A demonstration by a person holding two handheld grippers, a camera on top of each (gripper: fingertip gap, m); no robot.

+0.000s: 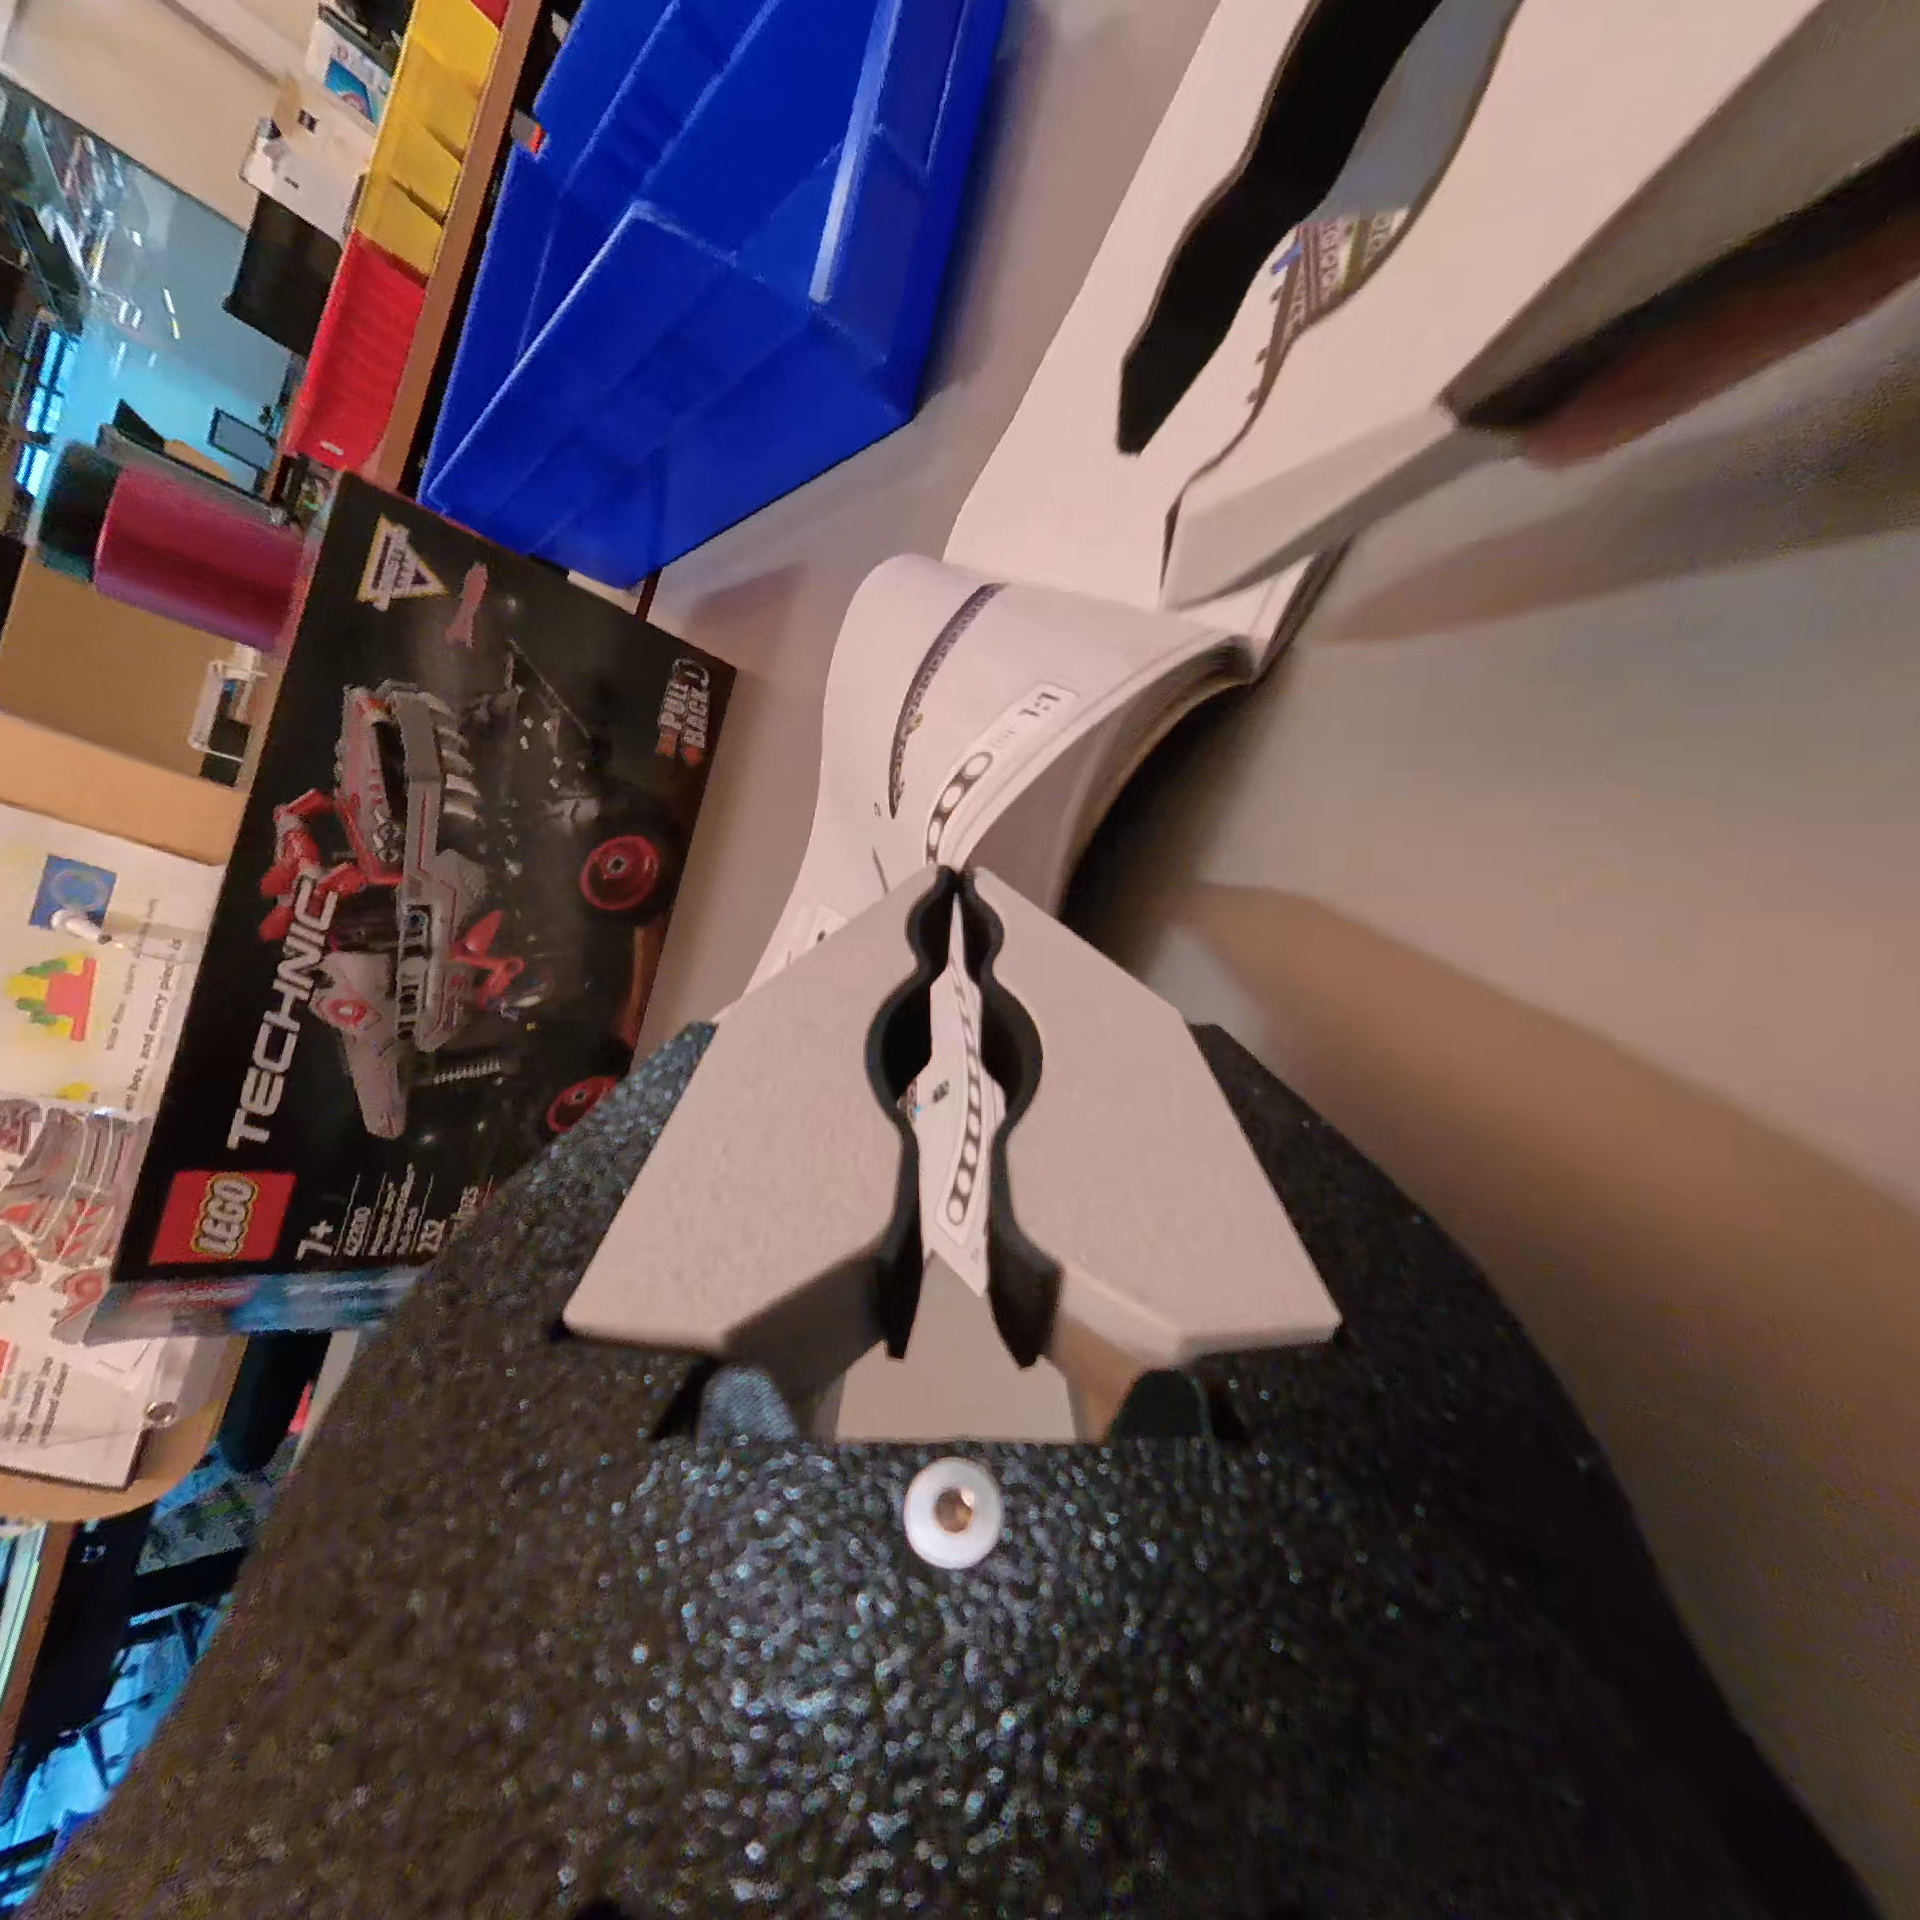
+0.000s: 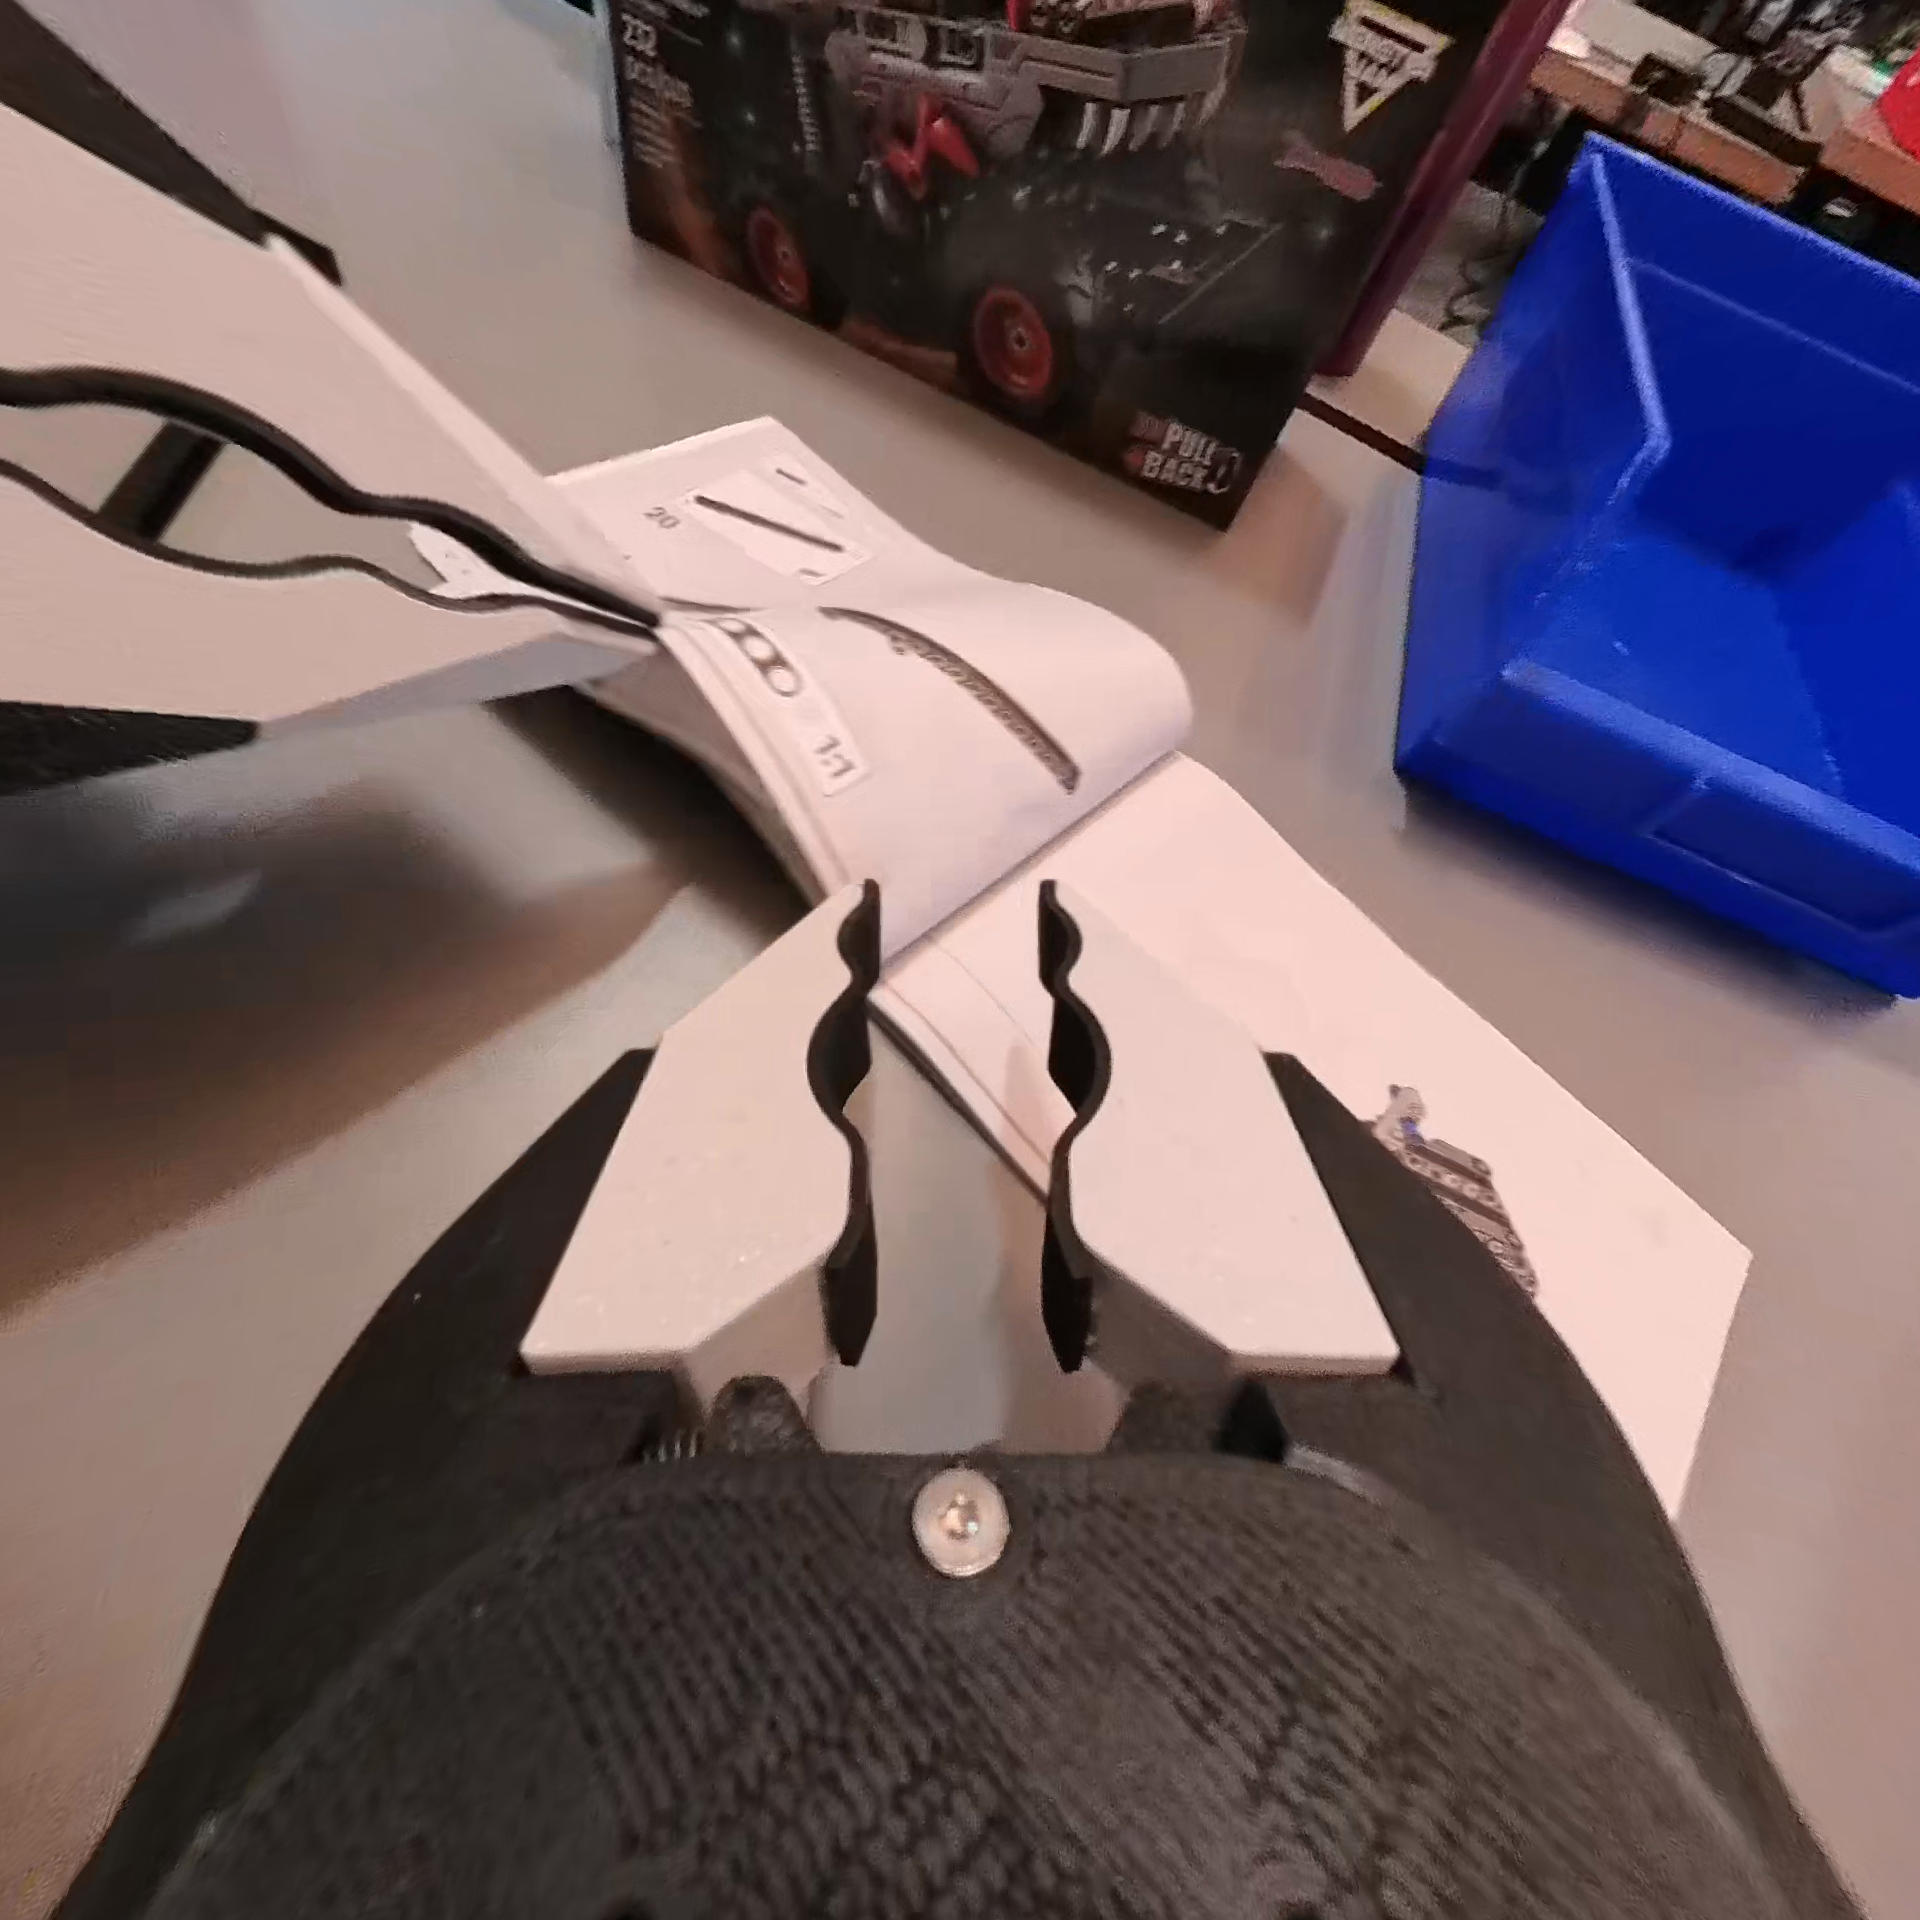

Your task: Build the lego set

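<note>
A white instruction booklet [image 2: 935, 665] lies open on the grey table [image 2: 312, 987], its left pages arched up. My left gripper [image 1: 951, 883] is shut on the edge of one page [image 1: 961, 1153], which runs between its jaws; it also shows in the right wrist view [image 2: 655, 623], pinching that page from the left. My right gripper [image 2: 954, 899] is open and empty, just over the booklet's spine and flat right page [image 2: 1299, 987]. It shows in the left wrist view [image 1: 1174, 457], open over the far page.
The black lego set box [image 2: 1039, 208] stands upright behind the booklet, also in the left wrist view [image 1: 447, 883]. A blue bin [image 2: 1662, 623] sits to the right of the booklet. Shelves with red and yellow bins [image 1: 364, 312] stand beyond. Some 8 cm of space lies between my two pairs of fingers.
</note>
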